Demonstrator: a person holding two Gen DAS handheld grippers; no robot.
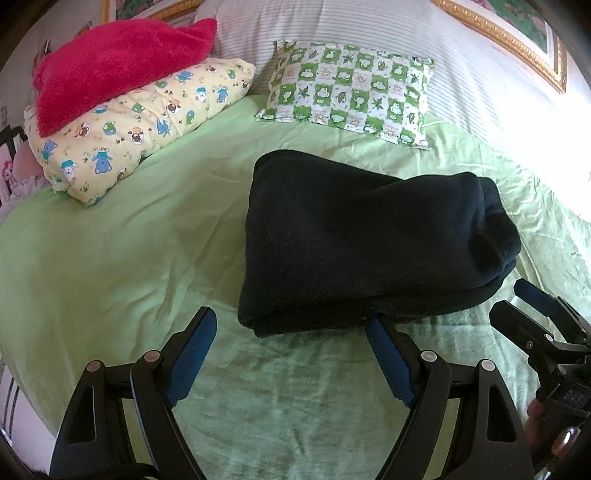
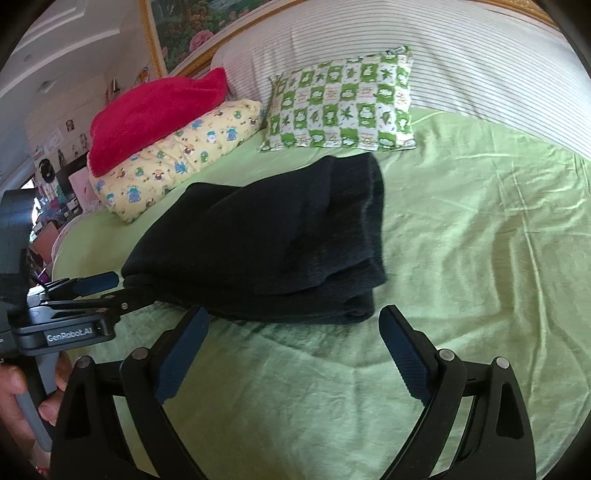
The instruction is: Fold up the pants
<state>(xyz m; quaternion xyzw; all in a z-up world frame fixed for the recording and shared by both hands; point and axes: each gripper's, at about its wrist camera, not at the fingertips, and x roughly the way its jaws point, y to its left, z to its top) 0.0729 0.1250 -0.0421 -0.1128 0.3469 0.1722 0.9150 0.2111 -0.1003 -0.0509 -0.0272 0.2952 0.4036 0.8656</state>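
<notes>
The dark navy pants (image 1: 362,243) lie folded in a thick bundle on the green bed sheet (image 1: 147,240); they also show in the right wrist view (image 2: 273,236). My left gripper (image 1: 291,325) is open and empty, its fingertips just short of the bundle's near edge. My right gripper (image 2: 293,317) is open and empty, also just short of the near edge. The right gripper shows at the right edge of the left wrist view (image 1: 517,299), and the left gripper at the left edge of the right wrist view (image 2: 110,288), close to the bundle's corner.
A green-and-white checked pillow (image 1: 351,92) lies behind the pants. A yellow cartoon-print pillow (image 1: 140,125) with a red fluffy cushion (image 1: 118,62) on it sits at the back left. A striped headboard cushion (image 1: 369,26) runs along the back.
</notes>
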